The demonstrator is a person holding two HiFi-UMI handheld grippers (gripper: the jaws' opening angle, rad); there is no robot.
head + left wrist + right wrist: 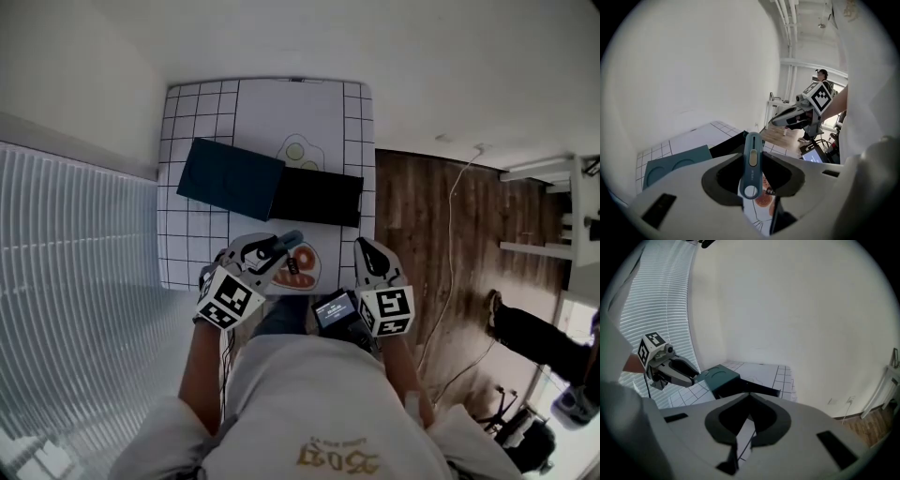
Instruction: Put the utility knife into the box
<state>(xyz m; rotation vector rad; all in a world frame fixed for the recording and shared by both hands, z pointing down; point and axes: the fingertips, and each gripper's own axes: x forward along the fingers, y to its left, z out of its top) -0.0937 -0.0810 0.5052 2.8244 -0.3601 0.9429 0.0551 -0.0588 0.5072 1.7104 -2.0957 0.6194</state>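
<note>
A blue utility knife (753, 164) stands upright between the jaws of my left gripper (753, 157), which is shut on it. In the head view the knife (287, 241) sticks out of the left gripper (274, 251) above the near edge of the table. The box lies further back: a dark teal part (230, 178) beside a black open part (317, 197). It also shows as teal part (717, 377) and black part (746, 389). My right gripper (366, 251) hovers at the table's near right corner, its tips (749, 398) touching with nothing held.
The white table (197, 253) carries a black-grid mat with food drawings, an egg (298, 150) and a plate picture (302, 267). Window blinds (66, 244) lie to the left, wood floor (422, 216) with a cable to the right. A person stands at the far right (534, 337).
</note>
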